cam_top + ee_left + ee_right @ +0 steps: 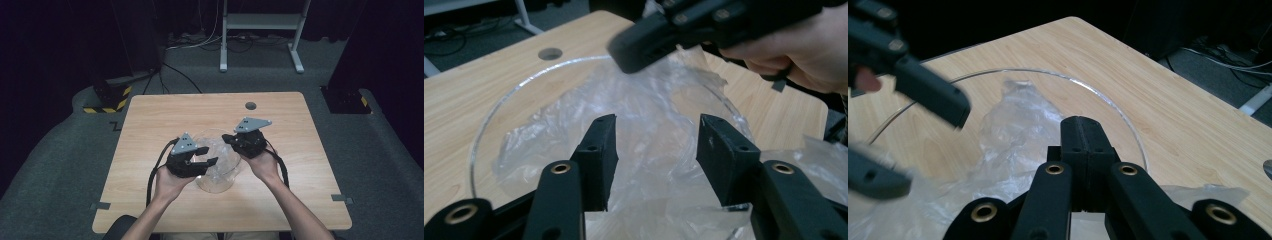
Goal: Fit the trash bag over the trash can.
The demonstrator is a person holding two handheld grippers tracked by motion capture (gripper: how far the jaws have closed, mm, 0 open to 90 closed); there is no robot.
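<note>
Item: crumpled clear plastic film (644, 130) in round clear glass bowl (216, 184), frame centre. Likely light, limp, slippery; pinch a raised fold. Left gripper (655, 135) parted, empty; right gripper (1083, 131) closed, grip on film unclear.

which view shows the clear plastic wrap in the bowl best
The left gripper view: the plastic wrap spreads crinkled across the glass bowl. The right gripper view shows part of it, behind the jaws; the high view shows a faint sheen.

Left gripper (204, 157) agape, right gripper (231, 140) closed
</note>
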